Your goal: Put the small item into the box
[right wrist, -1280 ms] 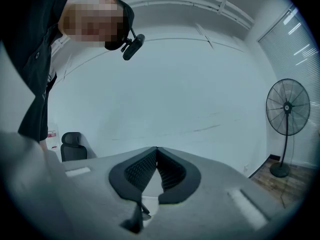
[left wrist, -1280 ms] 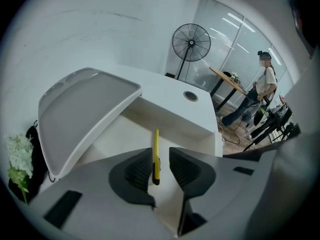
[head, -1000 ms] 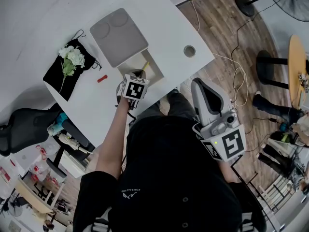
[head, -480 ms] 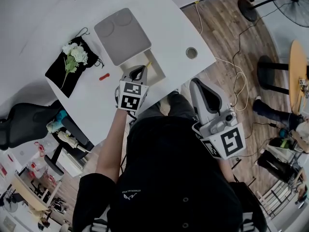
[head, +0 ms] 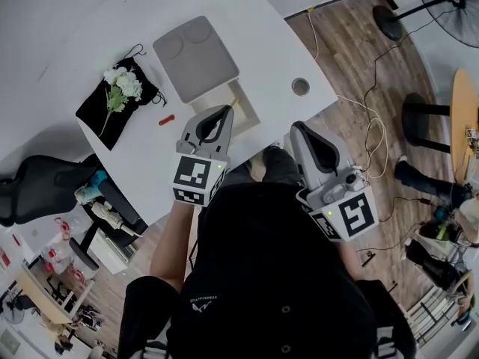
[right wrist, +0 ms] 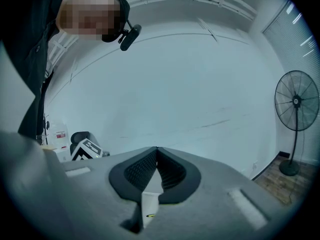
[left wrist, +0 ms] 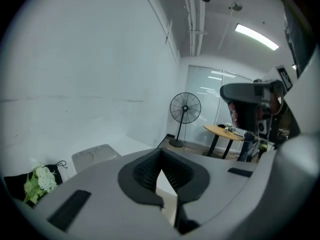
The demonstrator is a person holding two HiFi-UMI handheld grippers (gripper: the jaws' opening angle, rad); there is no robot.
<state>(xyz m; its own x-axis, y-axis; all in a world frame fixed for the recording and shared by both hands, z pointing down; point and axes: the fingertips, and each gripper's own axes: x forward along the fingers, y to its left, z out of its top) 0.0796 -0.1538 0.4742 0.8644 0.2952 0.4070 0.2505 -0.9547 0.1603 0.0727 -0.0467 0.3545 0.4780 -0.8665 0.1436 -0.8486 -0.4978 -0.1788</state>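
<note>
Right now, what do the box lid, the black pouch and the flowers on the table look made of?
Box lid: grey, matte, probably moulded plastic or coated card, given two shallow round dents.
Black pouch: soft cloth; it lies limp, with a drawstring.
Flowers: white blooms, green stem; real or artificial, cannot tell.

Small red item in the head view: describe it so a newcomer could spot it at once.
On the white table, look between the black pouch with white flowers and the grey-lidded open box. The small red item lies alone on bare tabletop there, the only red thing on the table.
</note>
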